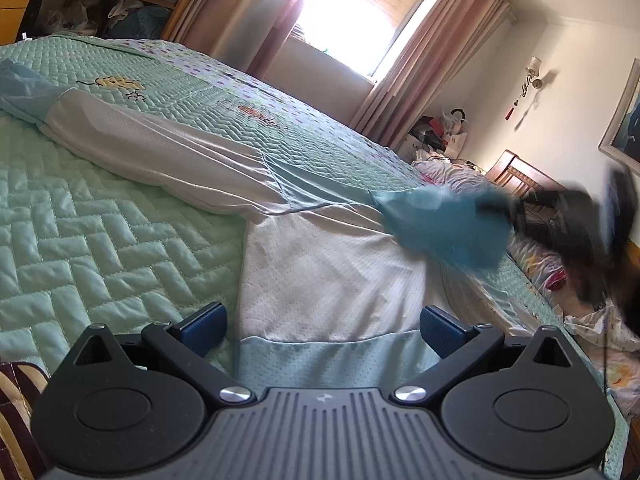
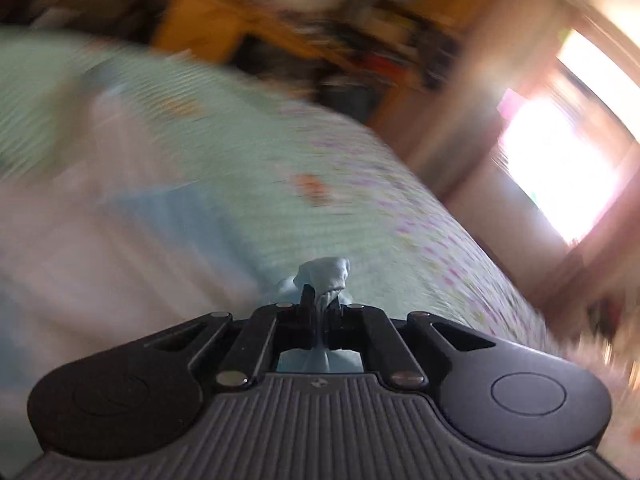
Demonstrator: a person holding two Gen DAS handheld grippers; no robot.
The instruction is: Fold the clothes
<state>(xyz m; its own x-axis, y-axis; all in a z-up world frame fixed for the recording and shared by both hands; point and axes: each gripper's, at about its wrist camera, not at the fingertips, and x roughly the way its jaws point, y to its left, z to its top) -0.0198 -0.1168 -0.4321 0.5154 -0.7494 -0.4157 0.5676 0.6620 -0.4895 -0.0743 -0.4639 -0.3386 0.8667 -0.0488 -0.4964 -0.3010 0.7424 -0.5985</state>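
the right gripper (image 2: 320,300), clenched on the blue cuff (image 2: 324,274) of the white-and-blue mesh shirt (image 1: 320,280) spread near the quilted green bedspread's (image 1: 100,220) edge, seems mid sleeve-fold; next, lay it across the body while the left gripper (image 1: 322,326) waits agape

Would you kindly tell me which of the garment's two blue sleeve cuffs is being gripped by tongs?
The cuff on the right, lifted off the bed and pinched in the right tongs; the far-left cuff lies flat, untouched.
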